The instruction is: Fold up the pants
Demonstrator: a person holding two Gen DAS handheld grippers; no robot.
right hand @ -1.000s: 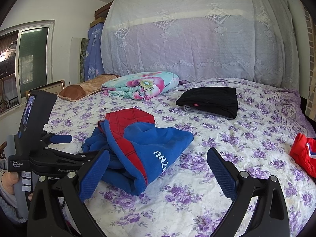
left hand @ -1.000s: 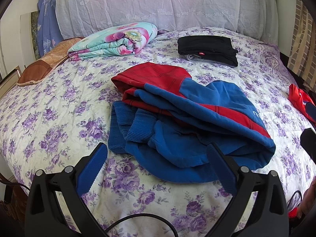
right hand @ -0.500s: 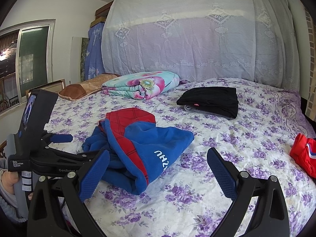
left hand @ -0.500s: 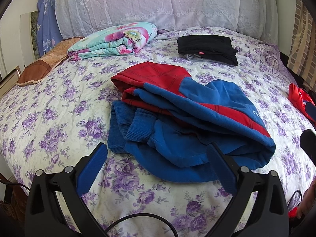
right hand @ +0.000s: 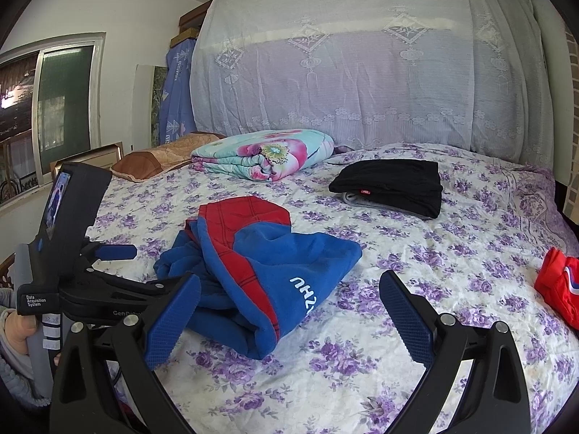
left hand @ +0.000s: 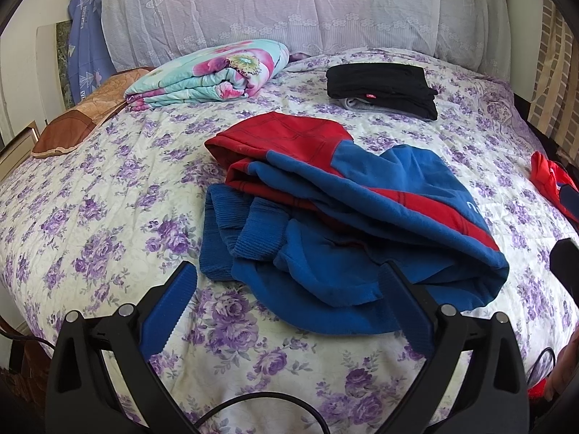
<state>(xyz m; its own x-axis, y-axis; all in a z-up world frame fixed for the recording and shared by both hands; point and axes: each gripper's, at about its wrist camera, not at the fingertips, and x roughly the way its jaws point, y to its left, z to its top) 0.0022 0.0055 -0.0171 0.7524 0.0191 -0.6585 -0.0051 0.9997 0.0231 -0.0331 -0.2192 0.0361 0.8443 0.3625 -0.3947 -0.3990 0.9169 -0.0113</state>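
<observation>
My left gripper sits nearest, at six o'clock in its own view, its blue fingers spread wide with nothing between them. Its right finger overlaps the near hem of the pants in the picture; whether it touches the cloth I cannot tell. My right gripper is likewise wide open and empty, hovering over the flowered bedspread. In the right view my left gripper shows at nine o'clock, held in my hand.

Just past the fingers, at the middle of the bed, the blue and red pants lie in a crumpled heap, ribbed cuffs towards eight o'clock. At three o'clock lies a red garment. Farther off, at one o'clock, rests a folded black garment; at eleven o'clock, a folded floral quilt. A lace-covered headboard stands behind.
</observation>
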